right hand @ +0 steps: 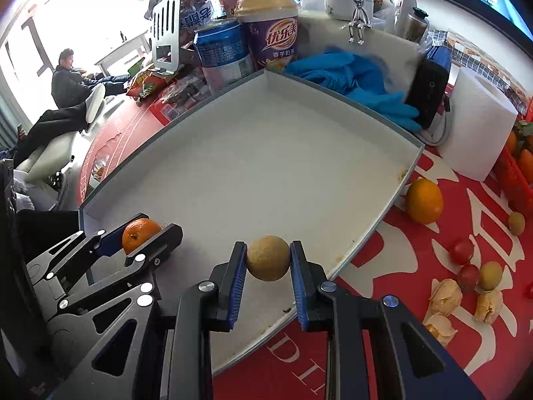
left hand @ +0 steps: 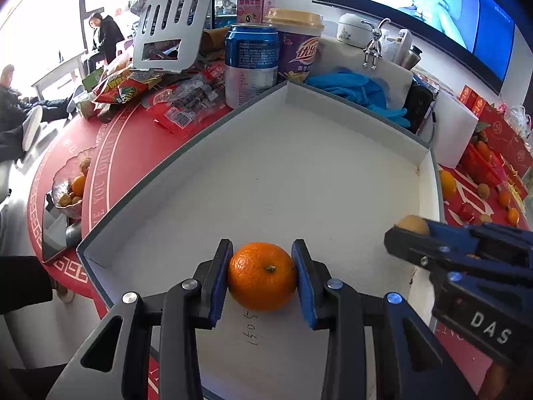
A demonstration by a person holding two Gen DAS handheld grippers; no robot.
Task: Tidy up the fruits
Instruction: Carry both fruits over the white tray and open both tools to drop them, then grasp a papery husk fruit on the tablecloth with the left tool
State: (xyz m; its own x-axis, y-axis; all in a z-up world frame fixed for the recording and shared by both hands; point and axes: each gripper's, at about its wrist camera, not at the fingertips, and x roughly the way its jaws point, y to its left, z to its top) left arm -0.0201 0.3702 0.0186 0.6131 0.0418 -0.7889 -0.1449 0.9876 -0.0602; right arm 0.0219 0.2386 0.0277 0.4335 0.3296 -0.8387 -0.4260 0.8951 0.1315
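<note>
Left wrist view: left gripper (left hand: 262, 276) pinches a mandarin (left hand: 262, 276) over the tray's (left hand: 349, 173) near edge; right gripper (right hand: 268, 260) clamps a longan (right hand: 268, 258) (delivery step). Next, probably lower and release.

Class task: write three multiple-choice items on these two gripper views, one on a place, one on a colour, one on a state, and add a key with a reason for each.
1. Where is the mandarin?
A. Between the left gripper's fingers, over the tray
B. On the red tablecloth
C. On top of the blue can

2. What colour are the gloves behind the tray?
A. Red
B. Blue
C. Yellow

3. What is the state of the right gripper?
A. Open and empty
B. Shut on the mandarin
C. Shut on a small tan fruit

Key:
1 A, the pads press both sides of it above the tray's white floor.
2 B, they lie bright blue past the far rim.
3 C, the tan fruit sits clamped between its pads.
</note>
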